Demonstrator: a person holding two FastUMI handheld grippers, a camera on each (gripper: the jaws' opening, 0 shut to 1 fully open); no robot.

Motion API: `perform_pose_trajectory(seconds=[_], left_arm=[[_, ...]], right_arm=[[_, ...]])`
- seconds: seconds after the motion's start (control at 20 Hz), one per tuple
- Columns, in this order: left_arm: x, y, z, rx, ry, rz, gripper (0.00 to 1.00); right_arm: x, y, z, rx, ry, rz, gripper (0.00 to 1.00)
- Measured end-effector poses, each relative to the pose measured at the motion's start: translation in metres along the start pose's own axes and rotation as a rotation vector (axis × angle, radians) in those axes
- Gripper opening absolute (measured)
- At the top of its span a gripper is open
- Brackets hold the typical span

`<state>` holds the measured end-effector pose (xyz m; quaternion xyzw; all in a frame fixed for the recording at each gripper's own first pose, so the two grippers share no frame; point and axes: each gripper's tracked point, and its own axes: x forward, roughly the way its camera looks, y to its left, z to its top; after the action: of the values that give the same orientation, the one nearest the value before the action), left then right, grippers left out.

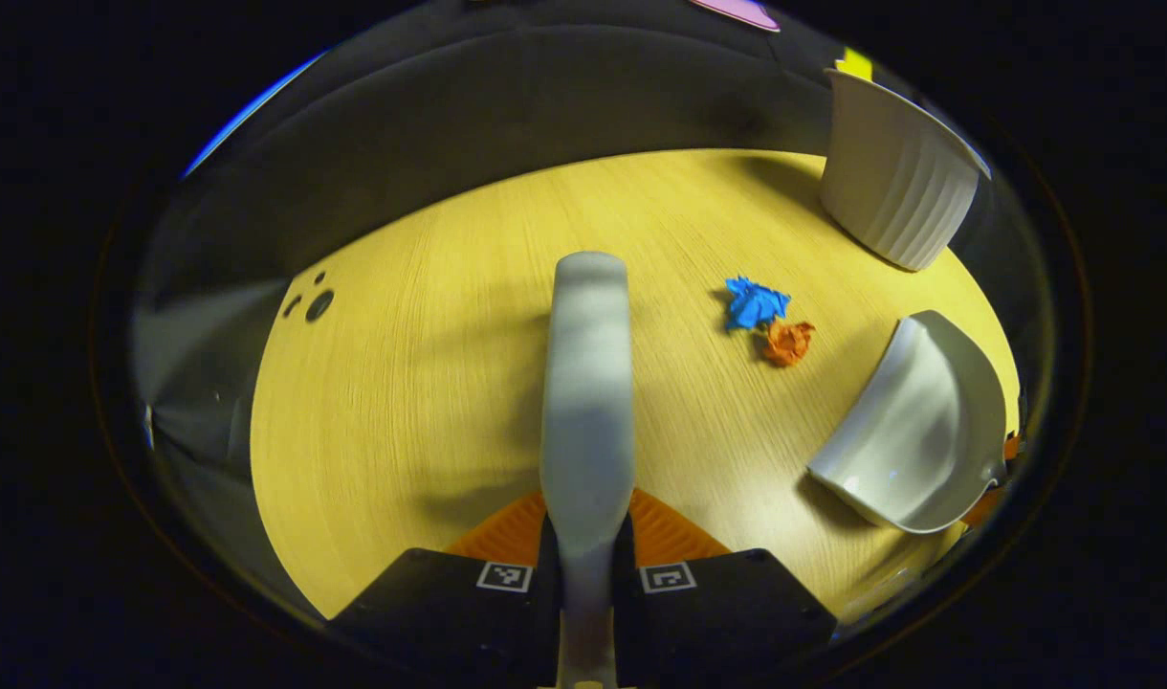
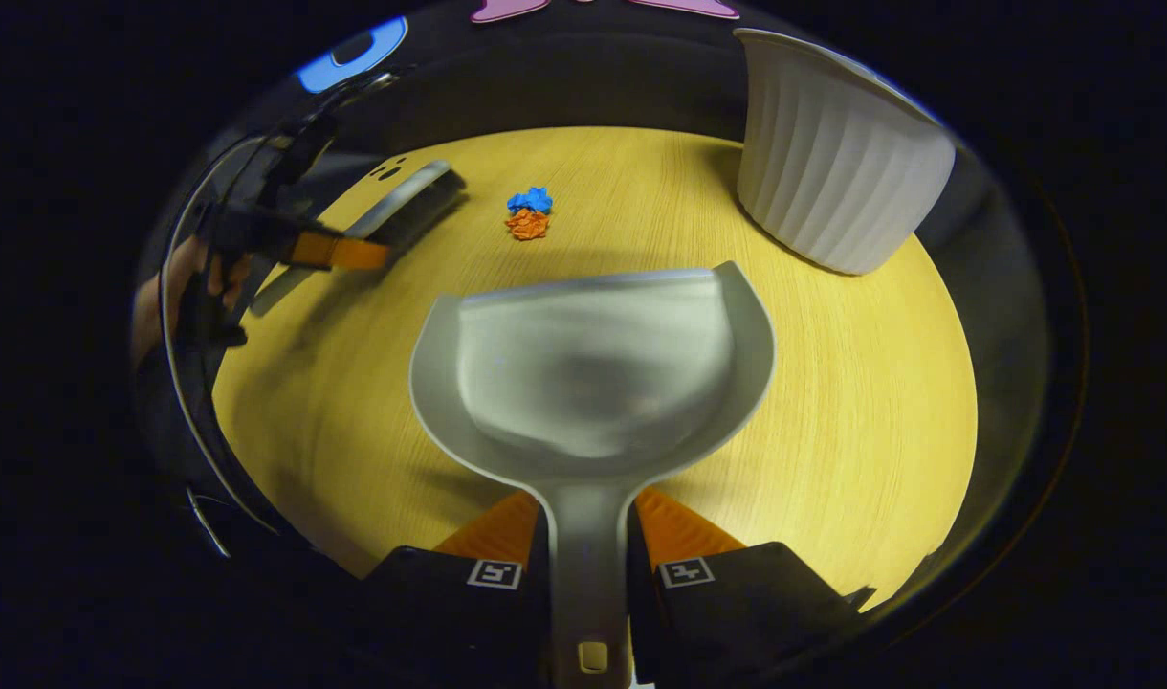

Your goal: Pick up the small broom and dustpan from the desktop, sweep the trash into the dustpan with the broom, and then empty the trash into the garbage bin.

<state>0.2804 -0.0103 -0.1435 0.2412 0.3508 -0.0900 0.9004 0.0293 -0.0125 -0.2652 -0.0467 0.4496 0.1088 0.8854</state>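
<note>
Desktop [image 1: 402,383], grippers clamping broom [image 1: 588,383], dustpan [image 2: 593,373].

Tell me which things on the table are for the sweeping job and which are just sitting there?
For the job:
small broom, held in the left gripper
dustpan, held in the right gripper
blue paper scrap
orange paper scrap
white ribbed garbage bin

Just there:
dark holes in the tabletop
wooden table

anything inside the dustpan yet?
No. The dustpan pan looks bare in the right gripper view; blue paper wad and orange paper wad lie on the table beyond it. The garbage bin interior is hidden.
</note>
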Motion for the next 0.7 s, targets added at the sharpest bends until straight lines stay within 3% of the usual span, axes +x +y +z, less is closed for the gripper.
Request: perform_pose_trajectory(seconds=[0.3,0.5,0.7], left_arm=[[0.035,-0.004,0.053,0.281,-0.010,0.014,0.27],[0.043,-0.031,0.067,0.411,0.002,-0.056,0.27],[0.038,-0.072,0.058,0.463,0.014,-0.184,0.27]], right_arm=[[-0.005,-0.012,-0.009,-0.036,0.020,0.032,0.37],[-0.004,-0.016,-0.011,-0.064,0.024,0.032,0.37],[-0.002,-0.019,-0.012,-0.106,0.027,0.036,0.37]])
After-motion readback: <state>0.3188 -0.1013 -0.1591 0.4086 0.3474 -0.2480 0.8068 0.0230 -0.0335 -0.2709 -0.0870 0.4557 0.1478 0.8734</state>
